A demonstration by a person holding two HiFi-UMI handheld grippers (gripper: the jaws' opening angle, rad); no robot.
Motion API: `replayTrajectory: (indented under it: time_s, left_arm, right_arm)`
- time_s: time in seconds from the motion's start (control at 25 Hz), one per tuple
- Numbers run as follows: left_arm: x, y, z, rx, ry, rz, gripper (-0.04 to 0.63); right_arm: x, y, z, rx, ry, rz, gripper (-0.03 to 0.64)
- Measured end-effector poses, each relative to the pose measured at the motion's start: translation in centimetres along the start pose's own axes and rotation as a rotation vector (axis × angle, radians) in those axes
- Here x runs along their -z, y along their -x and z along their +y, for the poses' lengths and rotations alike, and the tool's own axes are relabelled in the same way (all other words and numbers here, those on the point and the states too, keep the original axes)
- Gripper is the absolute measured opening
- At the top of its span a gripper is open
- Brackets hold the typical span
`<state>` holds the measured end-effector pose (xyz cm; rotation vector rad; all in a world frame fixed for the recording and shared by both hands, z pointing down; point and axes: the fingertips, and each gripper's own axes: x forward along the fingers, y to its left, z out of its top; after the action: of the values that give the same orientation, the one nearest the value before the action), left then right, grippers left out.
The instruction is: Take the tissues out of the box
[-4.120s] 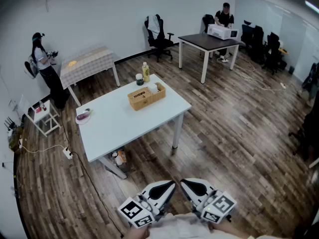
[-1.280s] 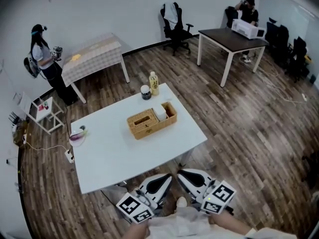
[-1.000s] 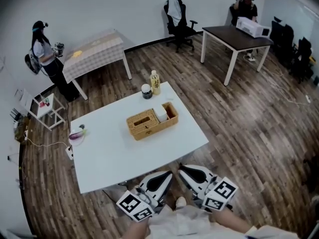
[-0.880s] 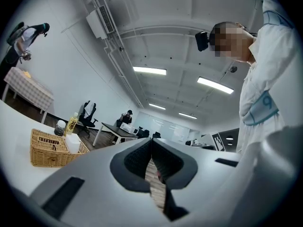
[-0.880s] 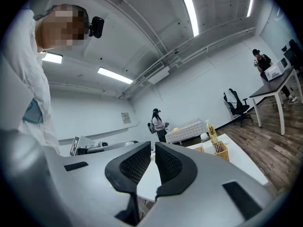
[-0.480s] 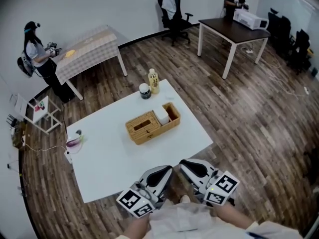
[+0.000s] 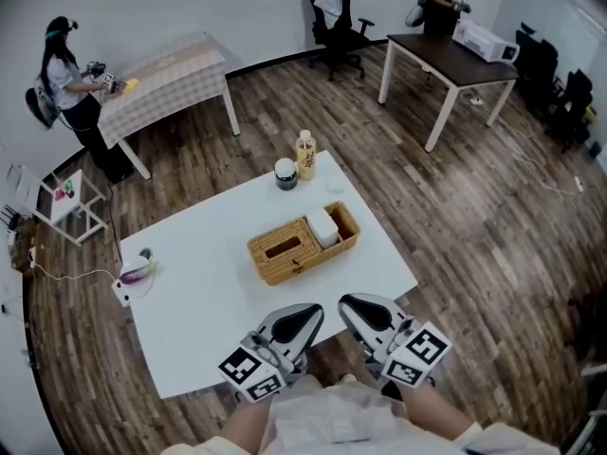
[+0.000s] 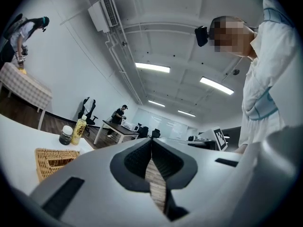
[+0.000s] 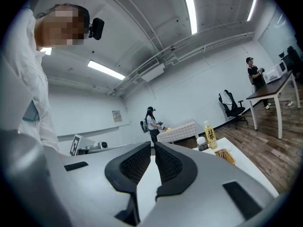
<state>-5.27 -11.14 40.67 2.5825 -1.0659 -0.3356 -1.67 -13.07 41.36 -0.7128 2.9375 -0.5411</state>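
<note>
A wicker tissue box lies in the middle of the white table; a dark slot shows in its lid and a white tissue pack sits in its right end. My left gripper and right gripper hover side by side at the table's near edge, both shut and empty, a short way from the box. In the left gripper view the jaws meet, with the box at lower left. The right gripper view shows the right gripper with its jaws together and the box small at the right.
A yellow drink bottle and a dark jar stand at the table's far edge, and a small bowl sits at its left edge. Around it are a checkered table, a dark table, office chairs and two people.
Both grippers have moved forward with the person toward the white table and now reach its near edge. The box appears closer. Their jaws stay closed.
</note>
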Motion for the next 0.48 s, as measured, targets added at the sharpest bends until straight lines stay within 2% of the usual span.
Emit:
replayTrajectory:
  time_s: [0.48]
  left_arm:
    - [1.3, -1.2, 6.4, -0.028, -0.013, 0.059, 0.005]
  right_arm:
    - [1.0, -4.1, -4.7, 0.055, 0.070, 0.022, 0.035]
